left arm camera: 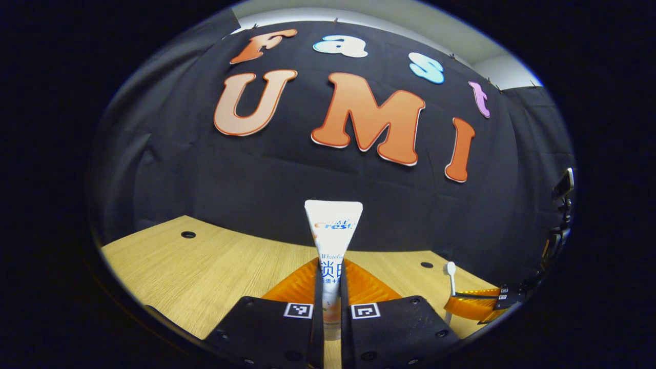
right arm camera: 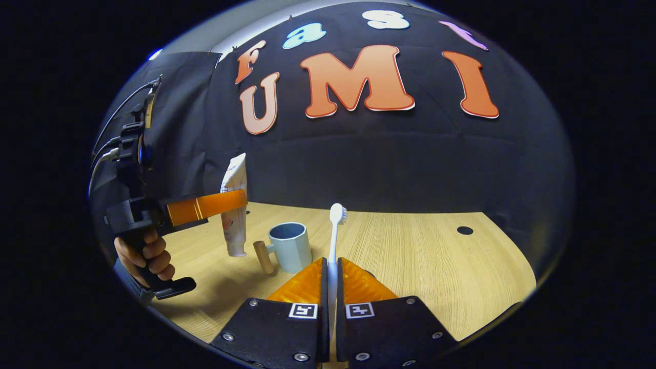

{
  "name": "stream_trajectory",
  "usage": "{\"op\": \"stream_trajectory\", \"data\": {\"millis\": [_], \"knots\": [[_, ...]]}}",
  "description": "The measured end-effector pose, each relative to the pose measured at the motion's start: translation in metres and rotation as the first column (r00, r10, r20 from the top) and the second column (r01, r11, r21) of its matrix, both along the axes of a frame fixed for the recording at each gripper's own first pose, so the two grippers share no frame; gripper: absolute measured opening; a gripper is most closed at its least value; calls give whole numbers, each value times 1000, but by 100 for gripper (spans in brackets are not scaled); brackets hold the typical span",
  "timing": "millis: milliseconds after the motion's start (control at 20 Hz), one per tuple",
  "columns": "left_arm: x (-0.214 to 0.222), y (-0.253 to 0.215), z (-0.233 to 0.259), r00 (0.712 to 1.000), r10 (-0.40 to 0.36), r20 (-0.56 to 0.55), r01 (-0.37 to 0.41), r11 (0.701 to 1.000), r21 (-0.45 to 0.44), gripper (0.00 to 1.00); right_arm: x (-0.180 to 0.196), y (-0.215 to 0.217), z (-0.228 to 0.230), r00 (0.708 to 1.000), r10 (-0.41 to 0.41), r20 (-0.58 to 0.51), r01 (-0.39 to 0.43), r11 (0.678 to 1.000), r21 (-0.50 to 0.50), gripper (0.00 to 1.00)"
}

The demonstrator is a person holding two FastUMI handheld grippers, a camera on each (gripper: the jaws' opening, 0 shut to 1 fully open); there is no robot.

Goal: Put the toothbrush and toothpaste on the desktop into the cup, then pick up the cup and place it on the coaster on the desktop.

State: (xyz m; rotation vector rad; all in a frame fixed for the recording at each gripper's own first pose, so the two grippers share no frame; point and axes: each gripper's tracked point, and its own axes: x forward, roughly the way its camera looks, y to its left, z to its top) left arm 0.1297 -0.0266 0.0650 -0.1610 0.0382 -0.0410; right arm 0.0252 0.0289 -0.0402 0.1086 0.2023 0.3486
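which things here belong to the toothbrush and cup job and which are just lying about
Job:
white toothpaste tube, clamped in the left hand-held gripper
white toothbrush, clamped in the right hand-held gripper
pale blue mug with wooden handle

Lying about:
light wooden desktop with dark round holes

Our left gripper [left arm camera: 332,287] clamped on what we hold upright, our right gripper [right arm camera: 332,277] likewise clamped, a hand [right arm camera: 143,256] gripping the left handle

Toothpaste [left arm camera: 332,241]: white tube, upright, flat crimped end up, cap down, lifted clear of the counter [left arm camera: 205,271]. Toothbrush [right arm camera: 334,241]: white, upright, bristle head on top. Cup [right arm camera: 290,247]: pale blue-grey, wooden handle, open mouth up, standing on the counter between tube and brush, apart from both.
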Motion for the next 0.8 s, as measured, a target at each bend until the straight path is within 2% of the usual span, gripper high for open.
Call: {"op": "stream_trajectory", "data": {"millis": [400, 800], "knots": [[41, 9, 27, 988, 40, 147, -36, 999, -29, 12, 10, 1, 26, 998, 14, 69, -19, 997, 69, 6], [82, 3, -6, 991, 29, 128, -20, 997, -74, 12, 26, 2, 53, 989, 0, 145, -12, 997, 82, 5]]}}
